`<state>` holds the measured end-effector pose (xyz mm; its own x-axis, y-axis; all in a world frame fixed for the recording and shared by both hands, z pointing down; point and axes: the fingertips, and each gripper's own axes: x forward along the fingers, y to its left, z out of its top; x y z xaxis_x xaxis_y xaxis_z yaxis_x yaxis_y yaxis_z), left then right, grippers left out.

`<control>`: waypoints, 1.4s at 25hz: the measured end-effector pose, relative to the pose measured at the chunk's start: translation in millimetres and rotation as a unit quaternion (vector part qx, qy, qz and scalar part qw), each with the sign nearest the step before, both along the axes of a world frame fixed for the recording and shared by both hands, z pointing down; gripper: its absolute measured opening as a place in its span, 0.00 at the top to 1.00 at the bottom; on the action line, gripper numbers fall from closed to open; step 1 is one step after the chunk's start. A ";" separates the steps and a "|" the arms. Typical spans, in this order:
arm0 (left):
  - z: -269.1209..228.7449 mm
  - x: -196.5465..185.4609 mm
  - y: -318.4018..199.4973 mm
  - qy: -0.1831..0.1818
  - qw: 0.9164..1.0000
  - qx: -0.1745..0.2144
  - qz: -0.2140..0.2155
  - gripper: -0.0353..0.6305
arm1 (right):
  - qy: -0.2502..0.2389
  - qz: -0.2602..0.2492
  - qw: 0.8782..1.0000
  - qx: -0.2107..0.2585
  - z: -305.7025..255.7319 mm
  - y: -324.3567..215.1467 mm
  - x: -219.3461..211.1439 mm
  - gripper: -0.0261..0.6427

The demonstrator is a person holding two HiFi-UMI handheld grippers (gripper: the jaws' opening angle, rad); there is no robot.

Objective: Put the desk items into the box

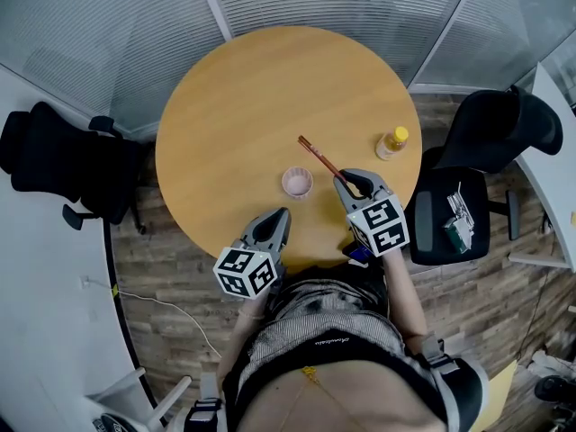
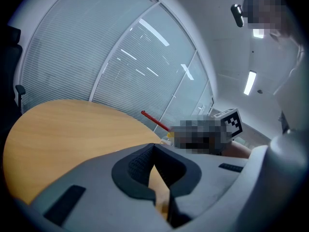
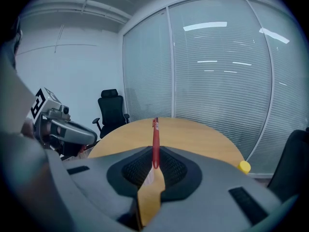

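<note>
My right gripper (image 1: pixel 347 184) is shut on a red pen (image 1: pixel 317 156), which sticks out up and to the left over the round wooden table (image 1: pixel 234 106). In the right gripper view the pen (image 3: pixel 155 137) stands upright between the pads of the right gripper (image 3: pixel 155 164). A small pinkish cup (image 1: pixel 297 183) sits on the table just left of that gripper. Near the right edge stands a yellow-capped bottle (image 1: pixel 392 142). My left gripper (image 1: pixel 280 215) hovers at the table's near edge, shut and holding nothing; its pads meet in the left gripper view (image 2: pixel 153 151).
A black office chair (image 1: pixel 54 160) stands left of the table. Another black chair (image 1: pixel 490 142) stands at the right, with small items on its seat (image 1: pixel 459 223). Glass walls with blinds curve behind the table. The bottle's yellow cap (image 3: pixel 245 166) shows low right in the right gripper view.
</note>
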<state>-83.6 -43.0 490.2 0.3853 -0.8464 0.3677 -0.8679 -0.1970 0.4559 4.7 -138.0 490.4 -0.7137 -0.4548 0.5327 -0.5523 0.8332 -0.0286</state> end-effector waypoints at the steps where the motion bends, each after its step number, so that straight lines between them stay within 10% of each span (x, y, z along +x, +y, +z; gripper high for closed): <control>1: 0.6 -0.7 -0.7 0.000 1.000 -0.001 0.000 0.95 | 0.001 -0.002 1.000 -0.002 1.9 -0.1 -1.1 0.87; 35: 10.4 -25.4 -7.8 0.002 1.000 -0.013 -0.027 0.95 | 0.124 -0.087 0.985 -0.080 97.9 29.9 -26.4 0.87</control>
